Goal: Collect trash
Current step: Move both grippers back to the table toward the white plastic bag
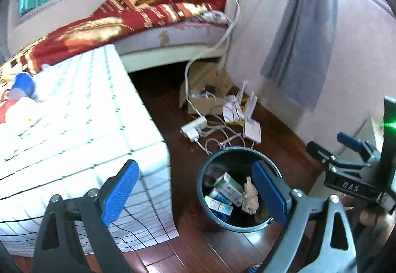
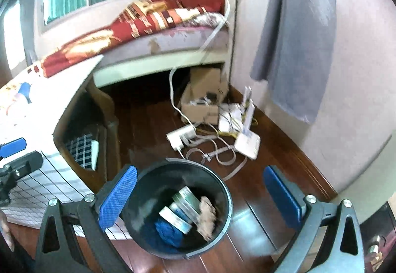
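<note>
Bin (image 2: 224, 201) on floor beside table (image 1: 81, 109) already held boxes (image 1: 229, 190) and crumpled paper (image 1: 250, 195). Left gripper (image 1: 195, 193) and right gripper (image 2: 200, 195) both wide, empty. Table items possibly left.

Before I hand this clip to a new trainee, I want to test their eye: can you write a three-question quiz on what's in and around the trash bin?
1. True or false: the trash bin stands on the wooden floor, beside the table with the grid-patterned cloth.
2. Which lies inside the bin? A) small cartons and crumpled paper B) a shoe C) nothing
3. How do the jaws of the left gripper and right gripper stand, and do they hold anything?

Key: 1 true. 2 A. 3 Both open, holding nothing.
</note>
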The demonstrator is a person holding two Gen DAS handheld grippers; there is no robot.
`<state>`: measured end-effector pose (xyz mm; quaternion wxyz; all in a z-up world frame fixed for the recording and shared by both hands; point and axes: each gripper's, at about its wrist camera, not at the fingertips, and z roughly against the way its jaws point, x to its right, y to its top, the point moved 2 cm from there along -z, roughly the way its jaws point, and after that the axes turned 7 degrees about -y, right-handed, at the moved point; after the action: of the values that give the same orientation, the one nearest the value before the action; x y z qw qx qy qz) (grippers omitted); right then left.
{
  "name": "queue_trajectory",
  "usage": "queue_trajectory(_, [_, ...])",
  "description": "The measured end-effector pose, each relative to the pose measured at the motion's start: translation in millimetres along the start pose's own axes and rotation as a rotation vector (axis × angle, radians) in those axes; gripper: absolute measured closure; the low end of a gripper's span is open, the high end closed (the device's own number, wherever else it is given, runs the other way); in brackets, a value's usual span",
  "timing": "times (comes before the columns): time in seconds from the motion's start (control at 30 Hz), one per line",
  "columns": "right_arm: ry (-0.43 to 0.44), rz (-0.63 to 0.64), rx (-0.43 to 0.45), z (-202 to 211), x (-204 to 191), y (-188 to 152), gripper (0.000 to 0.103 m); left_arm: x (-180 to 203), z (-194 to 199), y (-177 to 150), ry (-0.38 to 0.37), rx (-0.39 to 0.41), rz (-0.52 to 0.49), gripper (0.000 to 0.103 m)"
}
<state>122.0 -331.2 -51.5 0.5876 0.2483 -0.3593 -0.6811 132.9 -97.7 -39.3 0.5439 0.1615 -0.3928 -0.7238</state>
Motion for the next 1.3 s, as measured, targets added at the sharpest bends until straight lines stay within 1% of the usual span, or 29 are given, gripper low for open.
queue_trajectory(0.03, [0.008,0.001,0.017,3,-5,2,0.0,-6,6,2,0.003,0.016,0.012,0.009])
queue_trajectory(0.13, [0.064,-0.001,0.069,11,-28,13,0.0,-27,27,5,0.047,0.064,0.038,0.009])
queue_trajectory(0.23, [0.117,0.015,0.1,16,-54,22,0.0,-55,49,5,0.111,0.114,0.071,0.009])
queue_trajectory(0.3, [0.135,0.042,0.112,21,-70,27,0.0,-74,61,3,0.163,0.139,0.089,0.009])
queue_trajectory(0.47, [0.185,0.093,0.126,30,-114,41,0.0,-136,86,-8,0.287,0.171,0.163,0.009])
queue_trajectory(0.67, [0.285,0.146,0.1,27,-185,60,0.0,-209,103,-17,0.433,0.184,0.261,0.009])
queue_trajectory(0.7, [0.302,0.166,0.097,26,-201,63,0.0,-218,102,-18,0.443,0.181,0.271,0.009])
queue_trajectory(0.83, [0.358,0.218,0.091,23,-250,67,0.0,-249,91,-16,0.455,0.149,0.288,0.009])
queue_trajectory(0.93, [0.382,0.228,0.077,16,-273,69,0.0,-257,84,-12,0.44,0.144,0.288,0.009])
queue_trajectory(1.03, [0.396,0.231,0.044,1,-297,71,0.0,-262,73,-6,0.428,0.13,0.284,0.009])
queue_trajectory(1.1, [0.399,0.234,0.028,-6,-308,72,0.0,-263,67,-3,0.409,0.121,0.286,0.009])
queue_trajectory(1.23, [0.406,0.241,0.008,-19,-321,76,0.0,-267,57,-2,0.398,0.099,0.299,0.01])
queue_trajectory(1.3, [0.41,0.244,0.001,-23,-326,78,0.0,-272,53,-3,0.389,0.083,0.316,0.015])
